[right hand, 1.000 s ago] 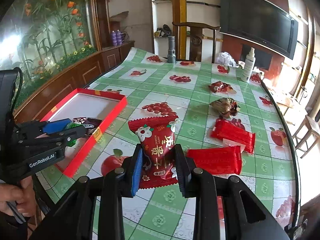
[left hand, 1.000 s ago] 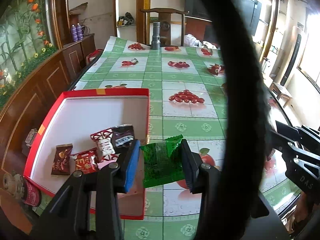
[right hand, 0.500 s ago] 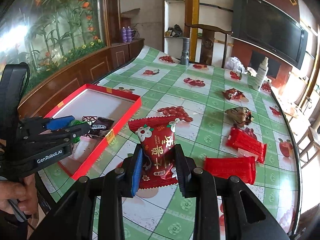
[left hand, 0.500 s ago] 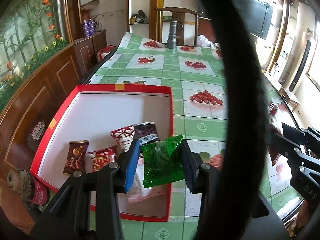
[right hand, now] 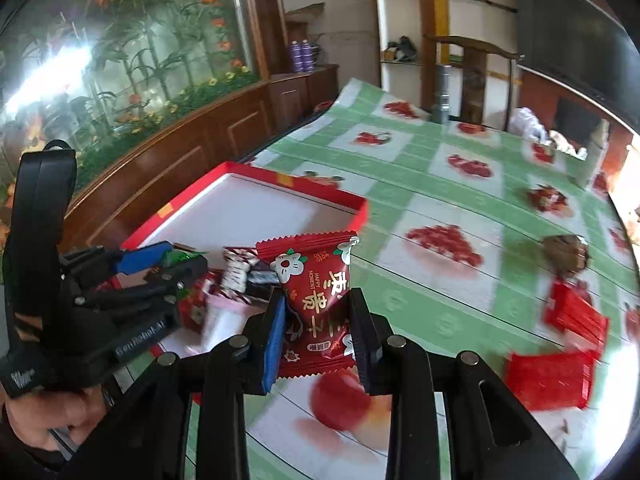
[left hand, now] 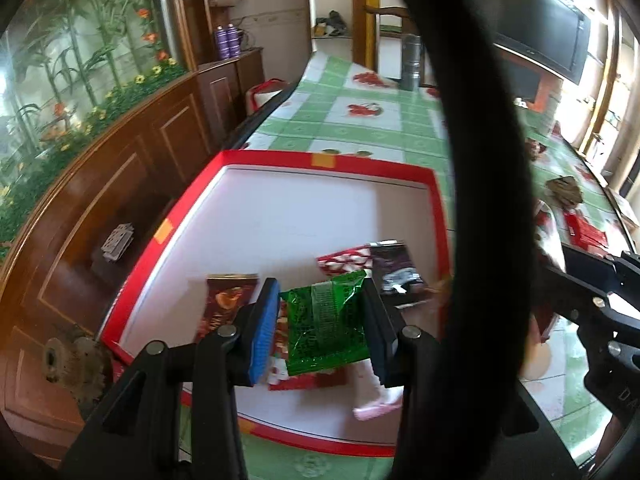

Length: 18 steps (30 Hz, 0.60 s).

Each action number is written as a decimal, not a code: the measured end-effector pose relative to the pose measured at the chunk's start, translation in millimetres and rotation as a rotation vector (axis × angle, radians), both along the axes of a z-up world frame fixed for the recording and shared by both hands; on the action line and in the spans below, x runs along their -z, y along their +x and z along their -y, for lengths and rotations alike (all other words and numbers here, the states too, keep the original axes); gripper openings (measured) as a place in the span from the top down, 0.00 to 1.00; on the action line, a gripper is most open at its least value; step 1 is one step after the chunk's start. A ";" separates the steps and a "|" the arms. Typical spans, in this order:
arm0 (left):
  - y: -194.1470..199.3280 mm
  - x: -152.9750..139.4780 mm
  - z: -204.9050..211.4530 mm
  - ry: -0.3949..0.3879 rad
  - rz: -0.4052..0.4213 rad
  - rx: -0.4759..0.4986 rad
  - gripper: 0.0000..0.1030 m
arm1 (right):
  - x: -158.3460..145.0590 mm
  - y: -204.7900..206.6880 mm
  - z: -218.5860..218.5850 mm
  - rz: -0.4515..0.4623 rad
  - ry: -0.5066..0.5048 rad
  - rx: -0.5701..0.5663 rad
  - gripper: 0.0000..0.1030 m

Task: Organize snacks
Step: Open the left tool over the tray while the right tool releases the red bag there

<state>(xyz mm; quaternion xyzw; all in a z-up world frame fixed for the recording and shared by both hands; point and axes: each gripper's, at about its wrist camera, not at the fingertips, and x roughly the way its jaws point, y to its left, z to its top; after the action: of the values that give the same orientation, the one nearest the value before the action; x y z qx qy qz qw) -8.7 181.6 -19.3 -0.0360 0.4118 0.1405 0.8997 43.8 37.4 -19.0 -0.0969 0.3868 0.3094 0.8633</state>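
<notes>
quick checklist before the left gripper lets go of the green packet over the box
1. Left gripper clamps the green packet: ok.
2. Packet is over the red box, inside its rim: ok.
3. Bare box floor straight below the packet: not ok, other snacks lie there.
4. Height above the box floor: cannot tell.
5. Right gripper holds the red packet, beside the drop spot: ok.

Grey flashlight (right hand: 441, 96) upright at far table end, wooden chair (right hand: 474, 76) behind, purple bottles (right hand: 302, 56) on cabinet, TV (right hand: 576, 36) on wall.
</notes>
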 end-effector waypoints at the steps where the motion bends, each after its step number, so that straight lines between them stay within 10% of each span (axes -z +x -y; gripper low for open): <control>1: 0.5 1.3 -2.3 0.002 -0.003 -0.005 0.59 | 1.7 2.0 -6.7 -0.006 0.000 -0.009 0.71; 18: 8.3 20.4 -36.8 -0.033 -0.040 -0.056 0.58 | 27.9 31.1 -61.7 -0.082 -0.027 -0.055 0.71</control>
<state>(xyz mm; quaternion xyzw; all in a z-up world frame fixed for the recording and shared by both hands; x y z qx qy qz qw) -0.4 218.5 -39.7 -0.0595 0.4309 0.1595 0.8862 74.9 99.1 -46.8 -0.1062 0.4234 0.3316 0.8364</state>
